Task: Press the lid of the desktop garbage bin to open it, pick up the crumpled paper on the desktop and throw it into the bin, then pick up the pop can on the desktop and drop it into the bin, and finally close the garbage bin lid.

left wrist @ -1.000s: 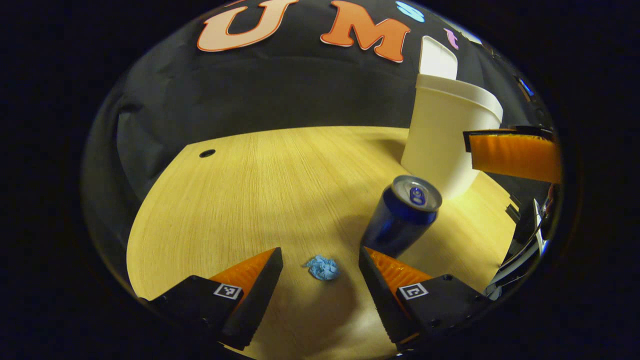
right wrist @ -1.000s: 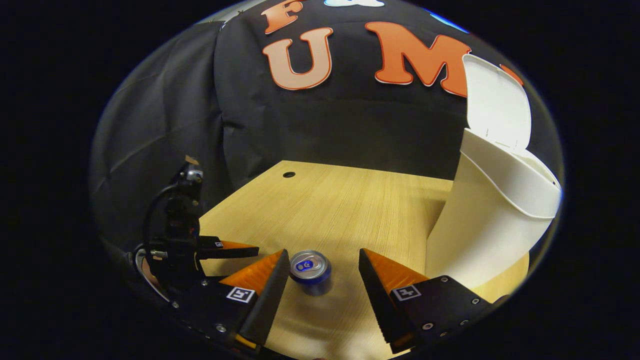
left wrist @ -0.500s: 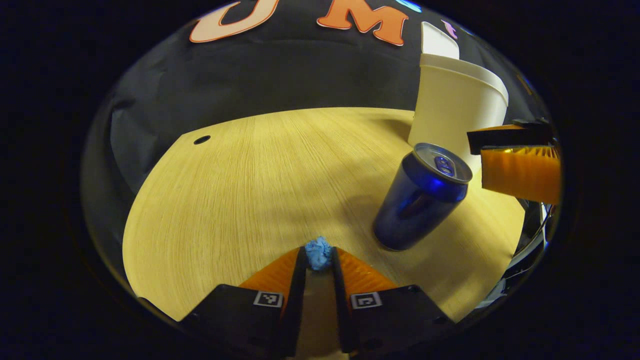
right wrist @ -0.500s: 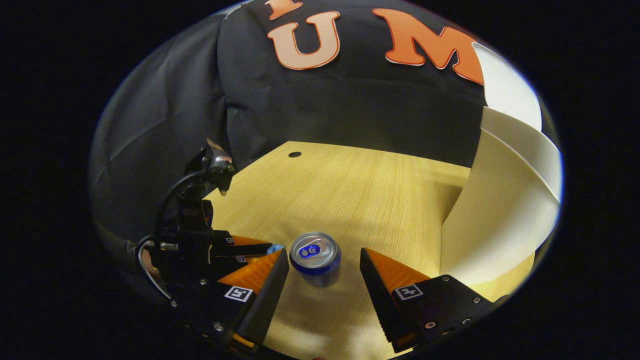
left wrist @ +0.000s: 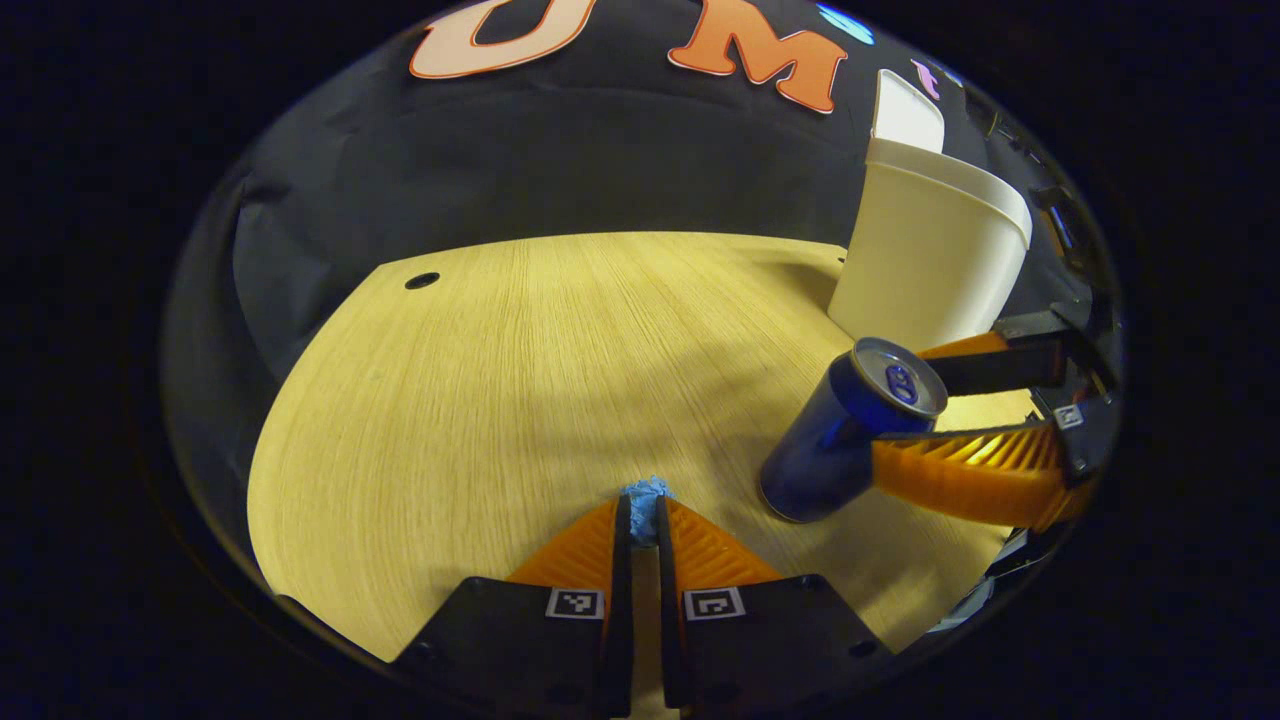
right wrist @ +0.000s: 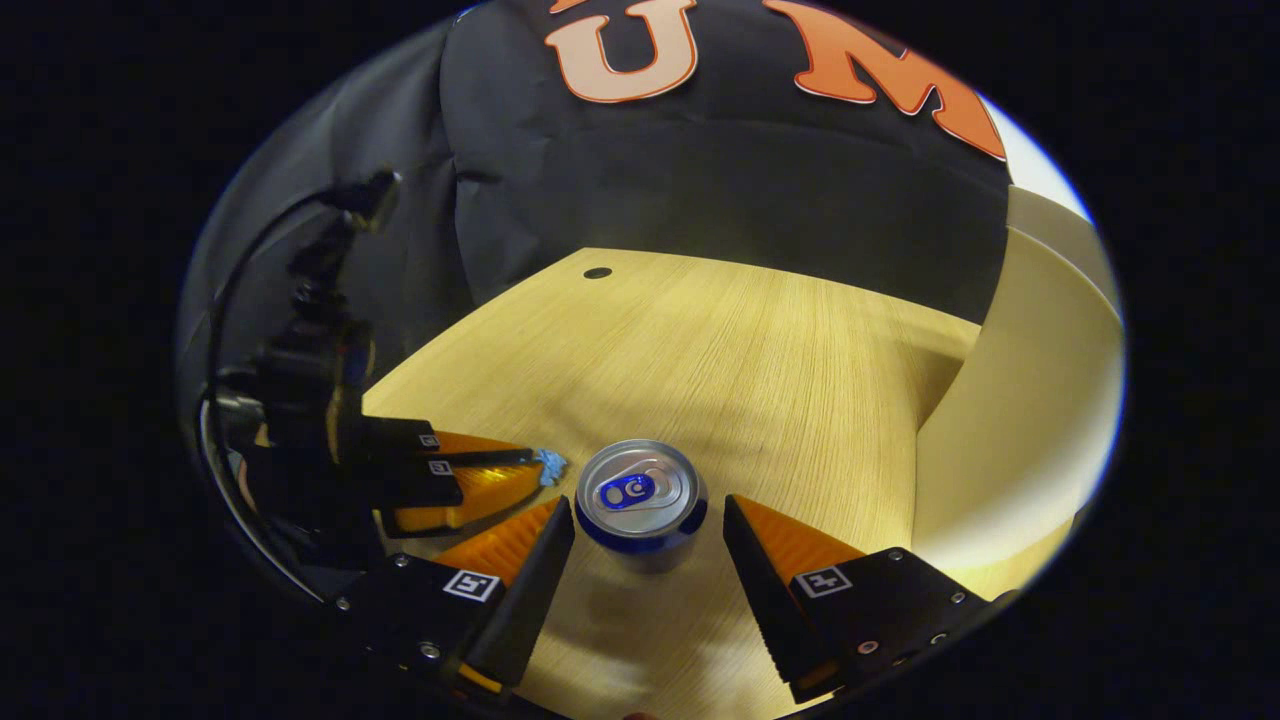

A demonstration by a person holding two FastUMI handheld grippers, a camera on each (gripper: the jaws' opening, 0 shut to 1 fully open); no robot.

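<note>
Blue crumpled paper (left wrist: pixel 646 497) sits pinched between the tips of the left gripper (left wrist: pixel 641 515), fingers pressed tight on it, bottom centre of left gripper view, low over the wooden desktop (left wrist: pixel 520 380). Pop can (right wrist: pixel 640 495) stands upright at bottom centre of right gripper view, between the spread fingers of the right gripper (right wrist: pixel 645 525), w/ gaps both sides, not touching. White garbage bin (left wrist: pixel 930 260), lid (left wrist: pixel 908 112) up, upper right of left gripper view, behind the can.

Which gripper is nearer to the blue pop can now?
Right. The right gripper is open with the blue pop can between its fingers; the left gripper, shut on the blue crumpled paper, is beside it.
</note>
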